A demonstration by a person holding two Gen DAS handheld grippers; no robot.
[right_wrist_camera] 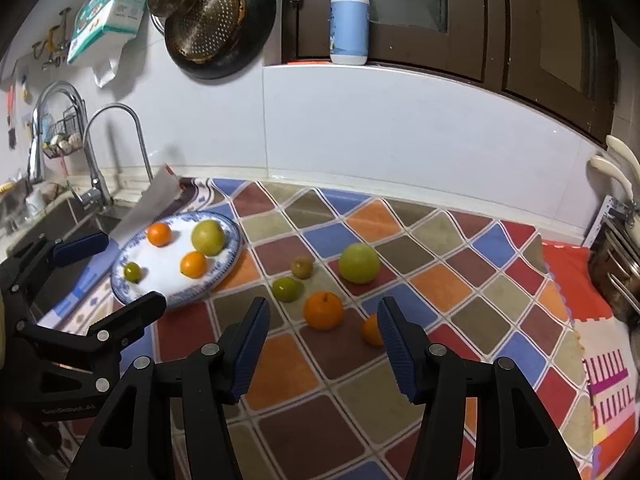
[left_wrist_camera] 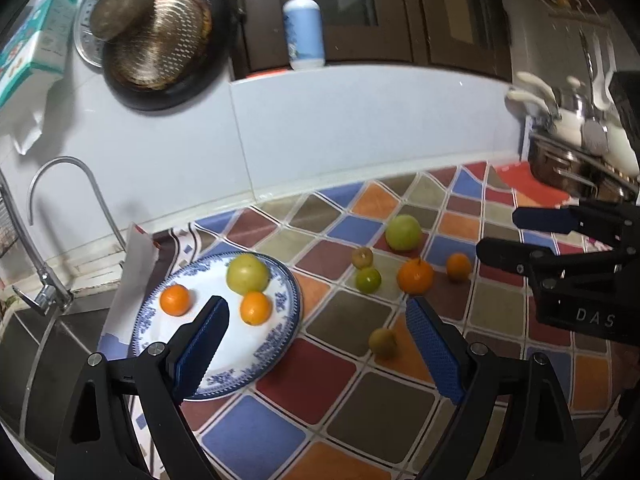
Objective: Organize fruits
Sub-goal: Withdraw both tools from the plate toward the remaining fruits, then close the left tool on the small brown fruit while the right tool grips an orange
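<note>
A blue-and-white plate (left_wrist_camera: 276, 332) (right_wrist_camera: 128, 296) lies on the tiled counter near the sink. It holds a green apple (left_wrist_camera: 247, 273) (right_wrist_camera: 208, 237), two small oranges (left_wrist_camera: 174, 299) (left_wrist_camera: 255, 308) and, in the right wrist view, a small green fruit (right_wrist_camera: 132, 271). On the counter lie a large green apple (left_wrist_camera: 403, 232) (right_wrist_camera: 359, 263), a large orange (left_wrist_camera: 415, 275) (right_wrist_camera: 323, 309), a small orange (left_wrist_camera: 458, 266) (right_wrist_camera: 371, 330), a lime (left_wrist_camera: 368, 280) (right_wrist_camera: 286, 289) and small brownish fruits (left_wrist_camera: 362, 257) (left_wrist_camera: 382, 342) (right_wrist_camera: 302, 267). My left gripper (left_wrist_camera: 316, 344) is open and empty beside the plate. My right gripper (right_wrist_camera: 323, 344) is open and empty, just short of the large orange.
A sink with a curved tap (left_wrist_camera: 52, 216) (right_wrist_camera: 112, 152) lies left of the plate. A soap bottle (left_wrist_camera: 303, 28) (right_wrist_camera: 349, 20) stands on the ledge. Pans and a strainer (left_wrist_camera: 160, 44) hang on the wall. A pot and utensil rack (left_wrist_camera: 580, 152) stand at the right.
</note>
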